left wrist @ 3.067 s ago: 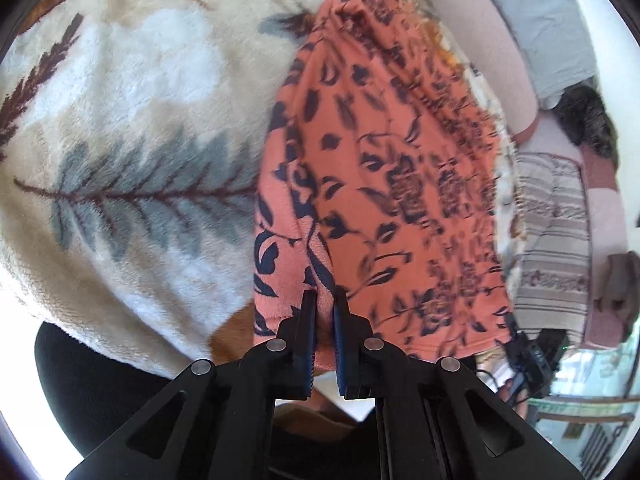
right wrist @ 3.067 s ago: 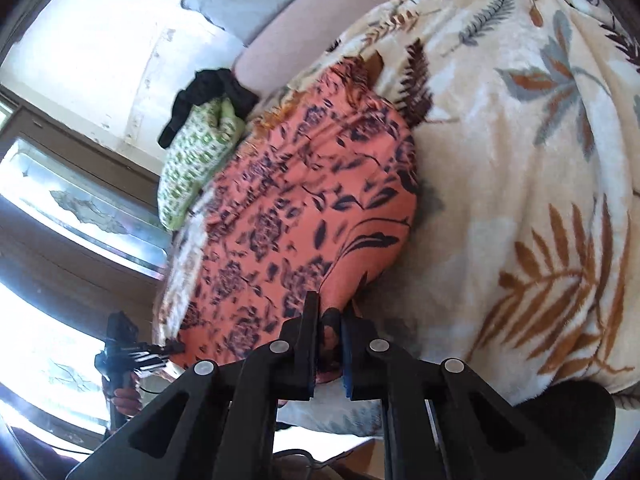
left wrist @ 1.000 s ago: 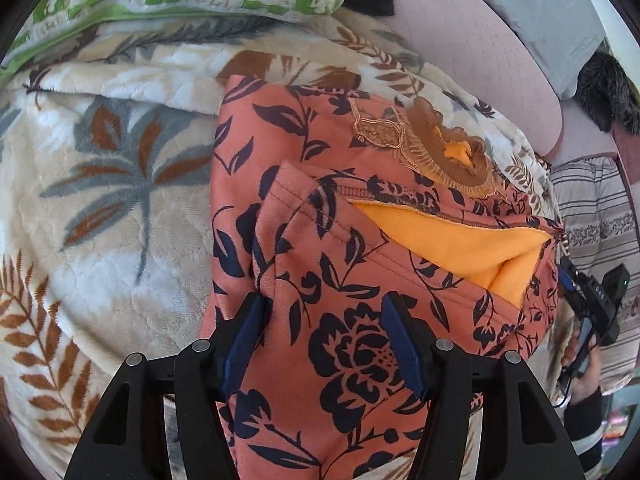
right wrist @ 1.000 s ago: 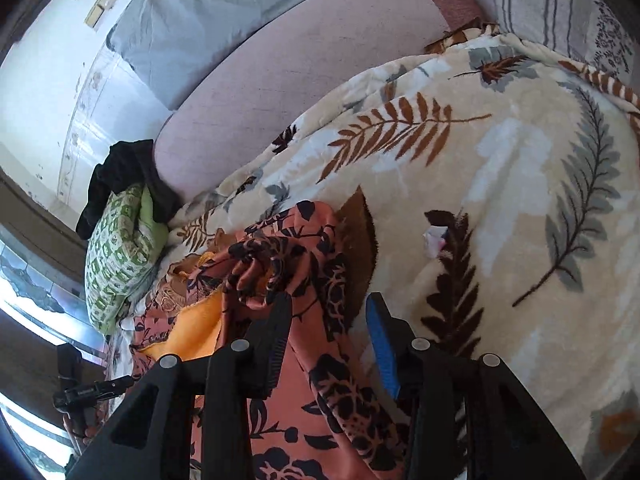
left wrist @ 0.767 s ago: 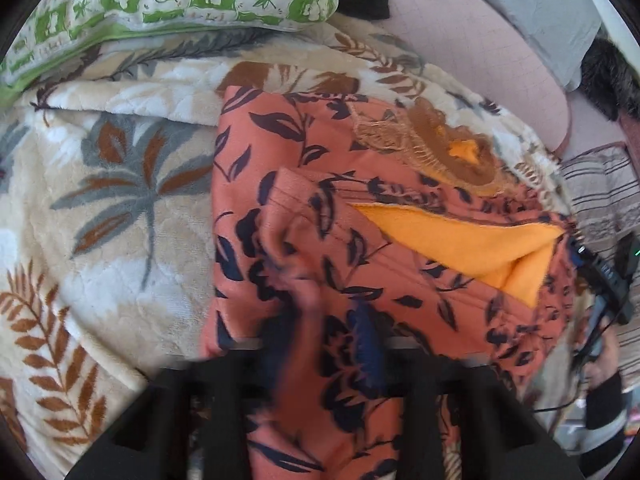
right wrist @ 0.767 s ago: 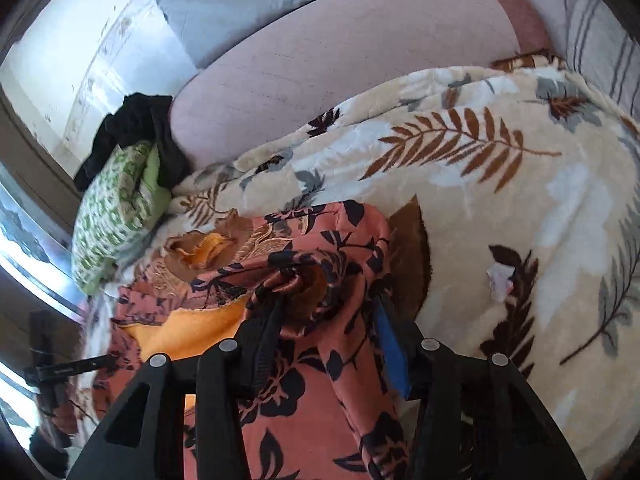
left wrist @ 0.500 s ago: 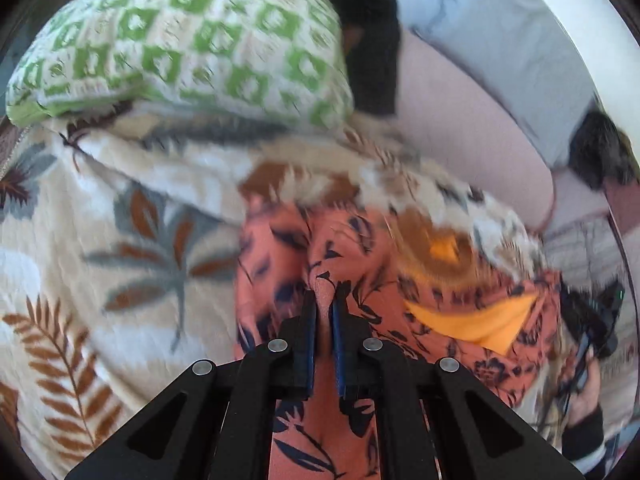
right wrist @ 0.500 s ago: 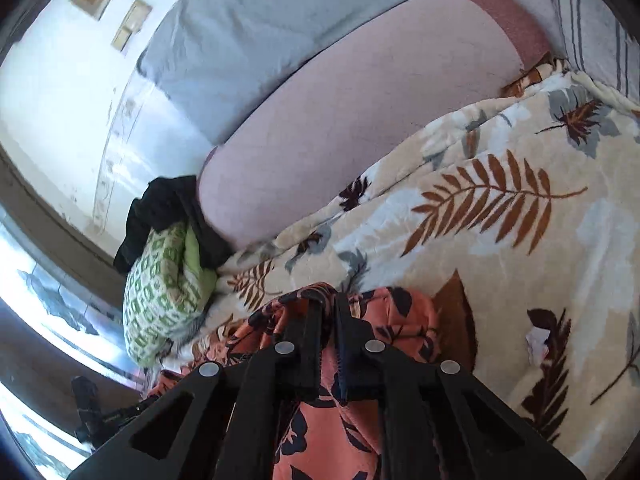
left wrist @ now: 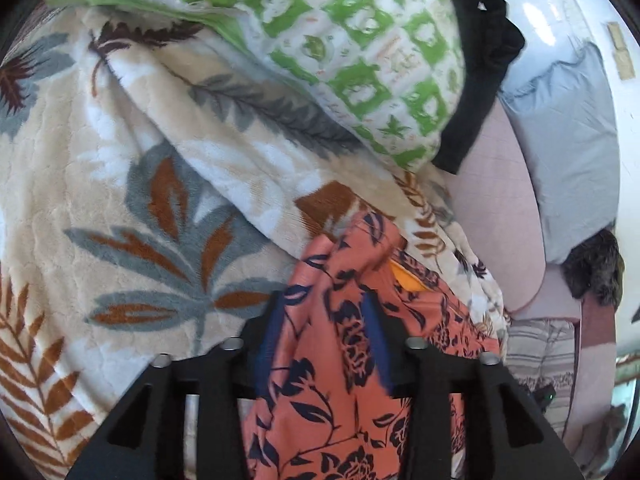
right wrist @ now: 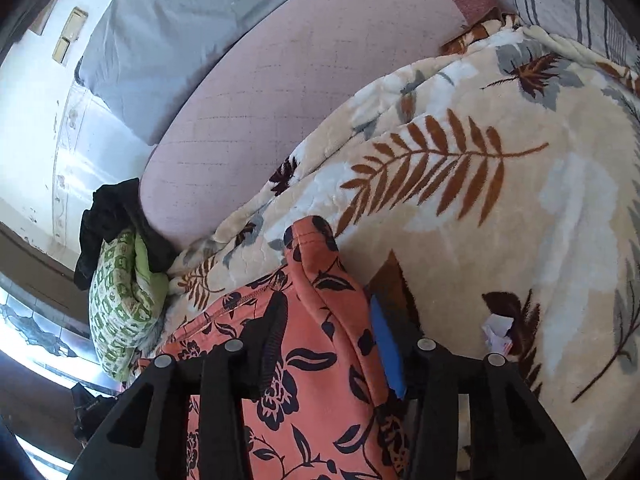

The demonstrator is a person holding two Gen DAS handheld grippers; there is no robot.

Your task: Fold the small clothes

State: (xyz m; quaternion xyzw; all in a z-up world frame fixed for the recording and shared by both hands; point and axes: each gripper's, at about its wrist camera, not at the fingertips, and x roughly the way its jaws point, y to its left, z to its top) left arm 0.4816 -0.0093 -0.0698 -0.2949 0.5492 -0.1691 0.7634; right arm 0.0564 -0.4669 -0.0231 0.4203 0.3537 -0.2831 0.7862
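Both hand-held grippers (left wrist: 324, 320) (right wrist: 328, 328) opening

The right gripper (right wrist: 328, 332) points down at a coral floral garment (right wrist: 316, 364) lying on a cream leaf-print blanket (right wrist: 500, 184). Its jaws are opening, with a raised fold of the garment between them. A small crumpled white scrap (right wrist: 497, 330) sits on the blanket to the right. Behind lie a pink cushion (right wrist: 296, 80) and a green patterned pillow (right wrist: 120, 304).
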